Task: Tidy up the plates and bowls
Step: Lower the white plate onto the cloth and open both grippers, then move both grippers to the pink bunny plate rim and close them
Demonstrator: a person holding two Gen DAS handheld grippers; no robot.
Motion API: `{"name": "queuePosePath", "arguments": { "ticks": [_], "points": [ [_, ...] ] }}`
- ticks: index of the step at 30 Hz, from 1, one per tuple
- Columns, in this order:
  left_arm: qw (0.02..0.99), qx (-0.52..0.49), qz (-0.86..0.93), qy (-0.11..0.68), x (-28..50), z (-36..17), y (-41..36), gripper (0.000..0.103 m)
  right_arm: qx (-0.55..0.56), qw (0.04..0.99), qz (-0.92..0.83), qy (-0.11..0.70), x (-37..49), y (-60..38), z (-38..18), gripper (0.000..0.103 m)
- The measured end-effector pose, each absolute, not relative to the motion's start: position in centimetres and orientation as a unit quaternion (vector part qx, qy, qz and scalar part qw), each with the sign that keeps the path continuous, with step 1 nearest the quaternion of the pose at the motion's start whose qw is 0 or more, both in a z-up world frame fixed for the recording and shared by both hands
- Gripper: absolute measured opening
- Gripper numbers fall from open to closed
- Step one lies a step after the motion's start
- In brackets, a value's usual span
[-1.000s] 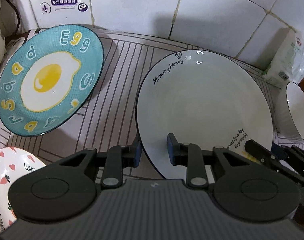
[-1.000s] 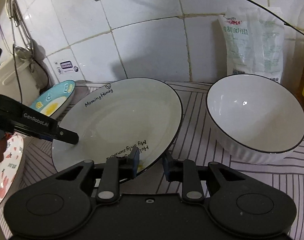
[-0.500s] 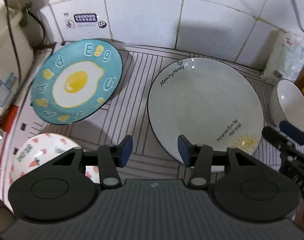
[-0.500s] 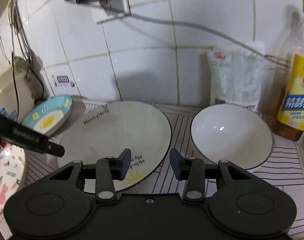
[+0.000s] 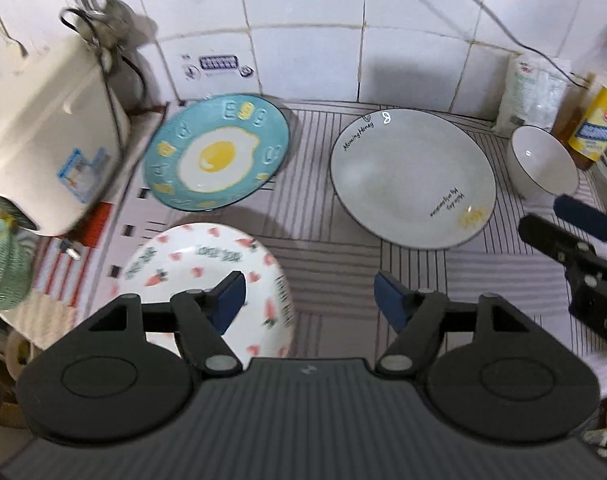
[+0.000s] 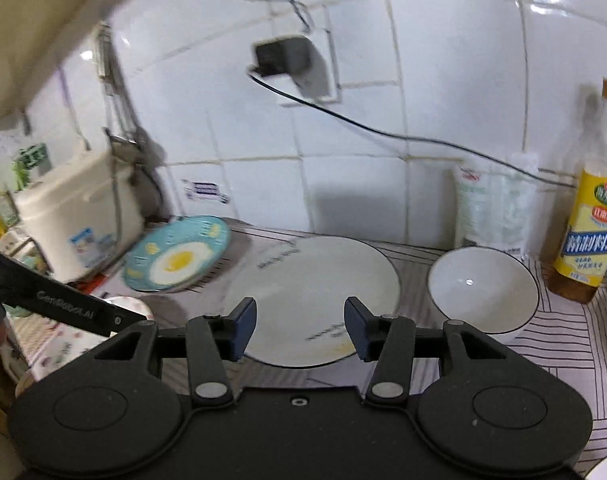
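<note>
Plate w/ "Morning Honey" lettering (image 5: 413, 178) is lying flat on the striped mat (image 5: 335, 264), no longer pinched at its near rim by either of my grippers. A sec ago both sets of pads were clamping that rim; now both jaws have just been opening, nothing between them, and I'm backing both hands up and away, so the view is widening. Left gripper (image 5: 309, 300) is hanging released over the mat, nearside of the plate; right gripper (image 6: 300, 328) is released too, hovering above the plate's near edge. Judging by that, this plate is placed and I'm freeing up for the next piece. White bowl (image 5: 543, 162) is sitting just right of the plate, egg plate (image 5: 217, 152) well to its left, carrot-print plate (image 5: 207, 280) left and nearer me. Likely stacking these next.
</note>
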State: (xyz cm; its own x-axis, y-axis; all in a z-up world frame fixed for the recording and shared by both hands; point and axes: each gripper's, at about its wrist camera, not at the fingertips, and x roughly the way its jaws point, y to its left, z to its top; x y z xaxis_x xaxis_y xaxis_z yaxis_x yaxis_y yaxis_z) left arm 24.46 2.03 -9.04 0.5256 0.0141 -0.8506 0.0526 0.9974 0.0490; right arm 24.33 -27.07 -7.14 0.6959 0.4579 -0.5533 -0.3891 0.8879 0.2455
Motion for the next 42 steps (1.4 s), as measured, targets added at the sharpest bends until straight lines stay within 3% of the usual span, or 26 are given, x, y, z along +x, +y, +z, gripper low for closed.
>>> {"name": "queuePosePath", "arguments": {
  "ticks": [5, 20, 24, 42],
  "points": [
    [0.875, 0.019, -0.001, 0.484, 20.9, -8.0, 4.5, 0.073, 0.058, 0.917, 0.249, 0.306, 21.5, -25.7, -5.3, 0.055],
    [0.869, -0.011, 0.031, 0.493, 13.1, -9.1, 12.4, 0.075, 0.061, 0.901, 0.275, 0.33, 12.9, -19.7, -4.7, 0.075],
    [0.871, -0.002, 0.028, 0.49, 12.8, -9.6, 13.6, 0.076, 0.071, 0.897, 0.282, 0.334, 12.6, -18.2, -5.3, 0.088],
    [0.869, -0.018, 0.049, 0.492, 15.8, -17.3, 19.9, 0.076, 0.091, 0.883, 0.285, 0.362, 15.5, -11.3, -12.3, 0.087]
  ]
}}
